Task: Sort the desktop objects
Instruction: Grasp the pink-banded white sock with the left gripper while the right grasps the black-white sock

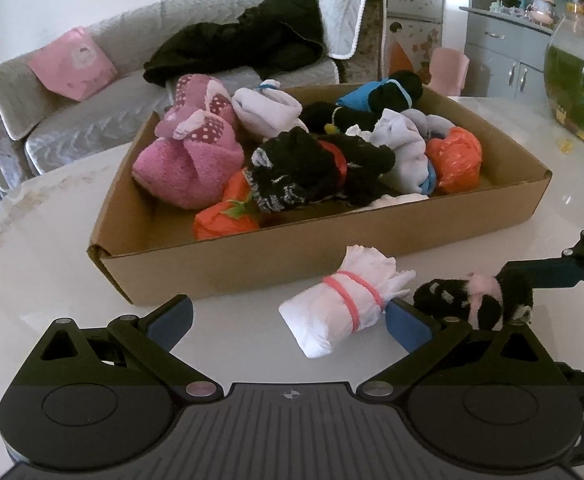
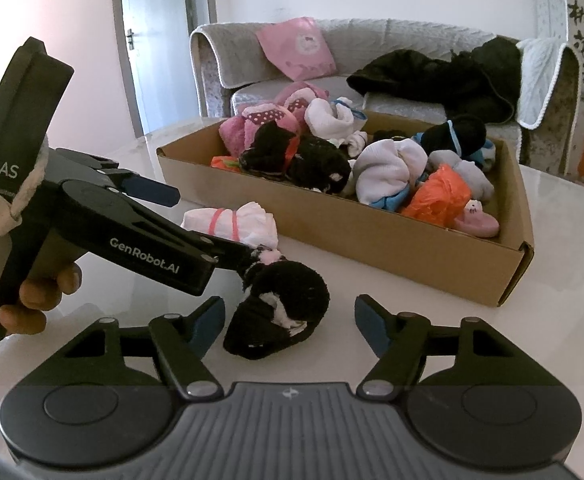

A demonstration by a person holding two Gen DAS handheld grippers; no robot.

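A: While the left wrist view is showing the left gripper [image 1: 288, 316] with its fingers spread wide apart, what is lying between them?

B: A white sock bundle [image 1: 342, 304], soft and crinkled, bound by two pink elastic bands, is resting on the glossy white table [image 1: 52, 272], closer to the right-hand finger. Nothing is clamping it.

A: Is the right wrist view adding anything?

B: It is showing the left gripper [image 2: 196, 220] from the side, with bare fingers wrapped round its handle. It is also showing the right gripper [image 2: 290, 320], fingers wide apart, with a fuzzy black sock bundle [image 2: 284, 312] with pink and white patches sitting on the table between them, untouched by either blue pad. One left-gripper finger is reaching right up to that black bundle; whether they are touching is unclear.

A: And the box?

B: The shallow cardboard box [image 1: 252, 260] is standing just behind both loose bundles, holding rolled socks: fluffy pink, orange, black and pale grey. Only the right wrist view is revealing a small pink slipper-shaped item [image 2: 477, 222] in its near corner, while only the left one is catching a round glass fish bowl [image 1: 580, 80].
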